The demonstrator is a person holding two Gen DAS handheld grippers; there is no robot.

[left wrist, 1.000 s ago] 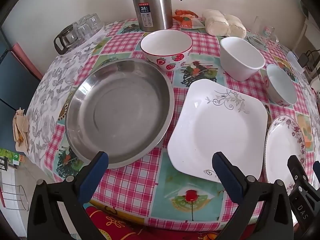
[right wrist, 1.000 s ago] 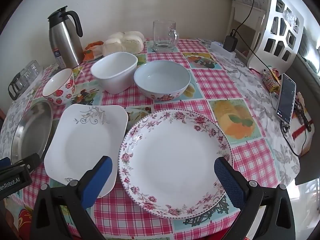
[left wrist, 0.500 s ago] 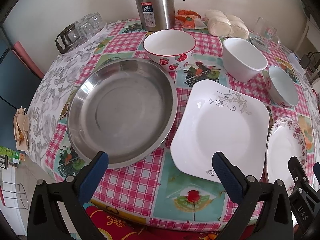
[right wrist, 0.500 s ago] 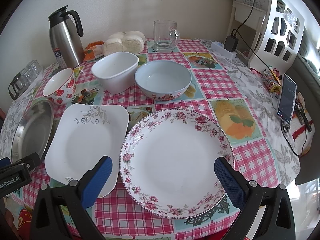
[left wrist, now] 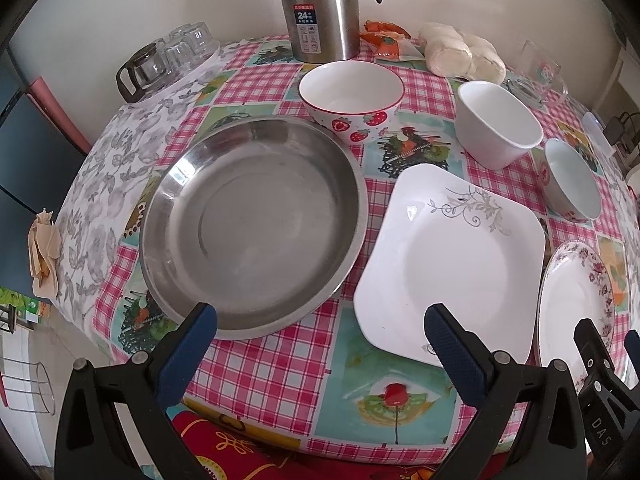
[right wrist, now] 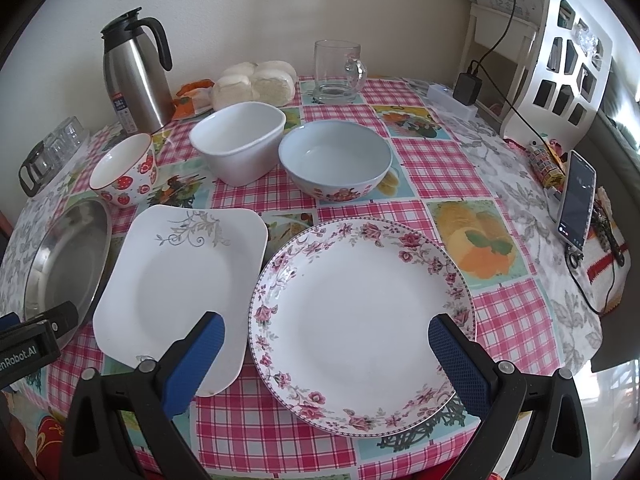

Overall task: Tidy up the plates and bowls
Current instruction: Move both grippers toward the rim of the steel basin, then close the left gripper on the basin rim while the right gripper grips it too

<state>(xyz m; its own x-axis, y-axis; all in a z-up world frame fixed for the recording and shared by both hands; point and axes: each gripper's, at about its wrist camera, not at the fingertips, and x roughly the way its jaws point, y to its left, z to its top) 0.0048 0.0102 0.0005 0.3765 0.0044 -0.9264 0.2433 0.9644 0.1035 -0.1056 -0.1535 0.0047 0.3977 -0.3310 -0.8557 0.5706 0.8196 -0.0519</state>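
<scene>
While both tools hover at the table edge, the left gripper gapes empty before the steel pan; the right gripper is spread, straddling the floral plate beside the square plate.

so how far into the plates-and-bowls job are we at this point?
Nothing is stacked. The steel pan, square plate and floral plate lie side by side; the strawberry bowl, white bowl and blue bowl stand apart behind them. In hand: nothing. The left tool and right tool are open and empty at the table's near edge. All the grouping is left.
</scene>
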